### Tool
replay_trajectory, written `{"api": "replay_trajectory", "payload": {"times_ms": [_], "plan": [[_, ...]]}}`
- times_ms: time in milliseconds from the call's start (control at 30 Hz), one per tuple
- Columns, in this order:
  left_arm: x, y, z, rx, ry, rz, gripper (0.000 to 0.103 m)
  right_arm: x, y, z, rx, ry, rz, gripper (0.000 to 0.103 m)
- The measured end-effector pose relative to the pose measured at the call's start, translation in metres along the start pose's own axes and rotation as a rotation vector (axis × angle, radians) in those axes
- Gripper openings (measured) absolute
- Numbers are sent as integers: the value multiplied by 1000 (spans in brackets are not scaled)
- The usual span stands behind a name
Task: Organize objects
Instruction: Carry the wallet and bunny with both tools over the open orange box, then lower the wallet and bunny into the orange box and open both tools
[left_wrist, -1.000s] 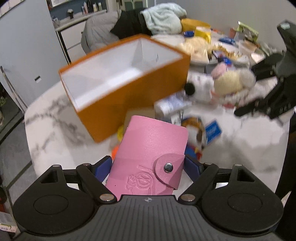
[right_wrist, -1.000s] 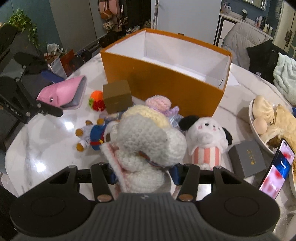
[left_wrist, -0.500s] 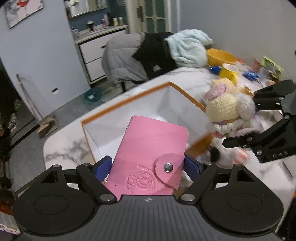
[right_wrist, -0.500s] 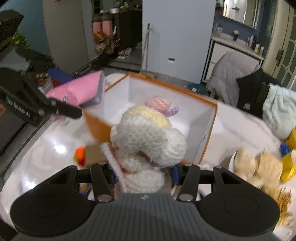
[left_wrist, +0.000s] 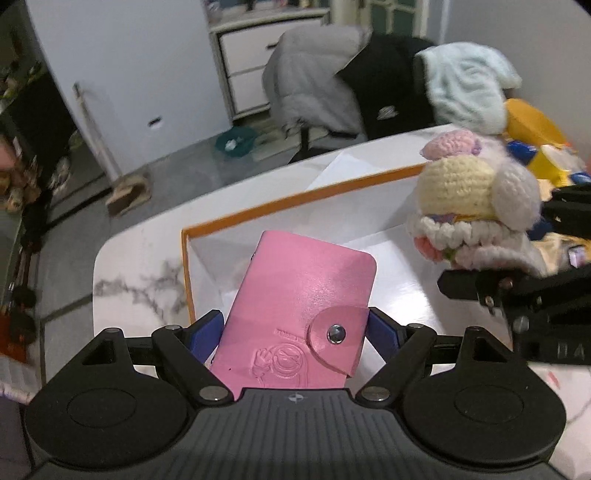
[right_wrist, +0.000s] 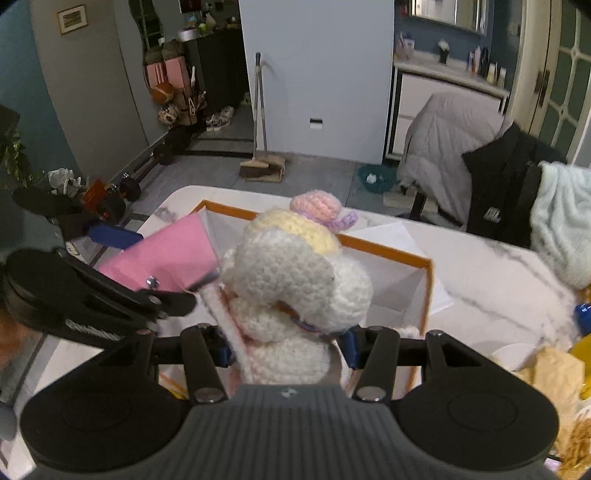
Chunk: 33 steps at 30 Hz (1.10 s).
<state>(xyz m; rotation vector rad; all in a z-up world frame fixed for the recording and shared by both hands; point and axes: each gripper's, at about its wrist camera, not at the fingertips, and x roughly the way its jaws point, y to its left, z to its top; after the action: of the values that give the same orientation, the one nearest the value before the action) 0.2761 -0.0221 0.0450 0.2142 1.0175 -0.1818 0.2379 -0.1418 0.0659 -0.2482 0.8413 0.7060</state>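
Note:
My left gripper (left_wrist: 295, 328) is shut on a pink snap-button wallet (left_wrist: 299, 310), its blue pads pressing both edges. The wallet hangs over the open orange box (left_wrist: 295, 197) with a white inside, above its near left corner. My right gripper (right_wrist: 288, 350) is shut on a white crocheted doll (right_wrist: 295, 284) with a yellow cap and pink bow, held above the same box (right_wrist: 384, 251). In the right wrist view the wallet (right_wrist: 166, 254) and the left gripper (right_wrist: 110, 266) sit just left of the doll. The doll (left_wrist: 476, 206) shows at the right of the left wrist view.
The box stands on a white marble table (left_wrist: 136, 266) near its rounded far edge. A chair draped with grey, black and pale blue clothes (right_wrist: 480, 162) stands beyond the table. Food and a yellow bowl (left_wrist: 532, 122) crowd the right side. A broom and dustpan (right_wrist: 262, 162) lean on the wall.
Both grippers have carried their loads from in front of the box to above its open top. The wallet and the doll now hang close together over the white interior.

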Motion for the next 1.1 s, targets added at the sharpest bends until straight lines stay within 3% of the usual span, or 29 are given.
{"api": "replay_trajectory", "payload": {"times_ms": [267,600,700,1100], "plan": [[44,-5,-4,6,90,92,97,61,-1,-13,7,117,-33,55],[61,-15,-8,106,144,204,97,105,-11,-28,45,178,85,55],[64,-21,-13,137,162,221,97,110,-6,-35,13,189,69,55],[79,-34,-26,160,238,170,97,117,0,-40,-89,287,-10,57]]}}
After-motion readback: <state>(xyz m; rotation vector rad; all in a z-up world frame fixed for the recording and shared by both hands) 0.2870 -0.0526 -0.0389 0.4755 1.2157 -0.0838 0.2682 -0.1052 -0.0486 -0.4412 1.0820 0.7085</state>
